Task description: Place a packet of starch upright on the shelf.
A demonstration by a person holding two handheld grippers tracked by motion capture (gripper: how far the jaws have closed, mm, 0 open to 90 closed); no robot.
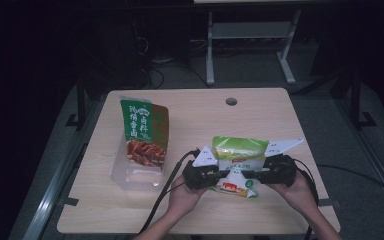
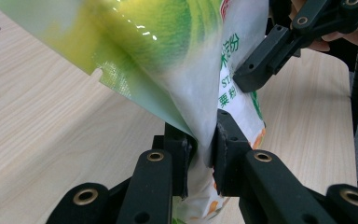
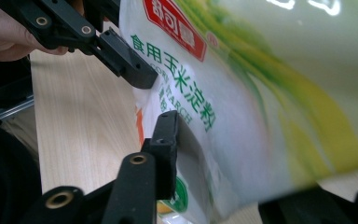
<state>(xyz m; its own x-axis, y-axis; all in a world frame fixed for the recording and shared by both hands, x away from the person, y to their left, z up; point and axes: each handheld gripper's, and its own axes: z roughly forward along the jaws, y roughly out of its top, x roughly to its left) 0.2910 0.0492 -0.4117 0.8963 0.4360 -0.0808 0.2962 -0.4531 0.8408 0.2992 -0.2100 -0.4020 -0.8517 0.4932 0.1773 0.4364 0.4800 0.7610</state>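
Observation:
A green, yellow and white starch bag (image 1: 240, 150) stands tilted near the table's front edge, held up between both hands. My left gripper (image 1: 216, 176) is shut on the bag (image 2: 168, 56): in the left gripper view (image 2: 203, 140) its pads pinch a fold of the film low on the bag's side. My right gripper (image 1: 258, 173) comes in from the opposite side. In the right gripper view (image 3: 233, 168) its jaws stand wide apart with the bag (image 3: 261, 93) bulging between them, one pad beside the printed face and the other blurred beneath it.
A green and red food pouch (image 1: 142, 135) in clear plastic lies at the left of the wooden table (image 1: 260, 115). A round cable hole (image 1: 231, 101) sits near the far edge. Cables trail off the front edge. Table legs and the floor lie beyond in the dark.

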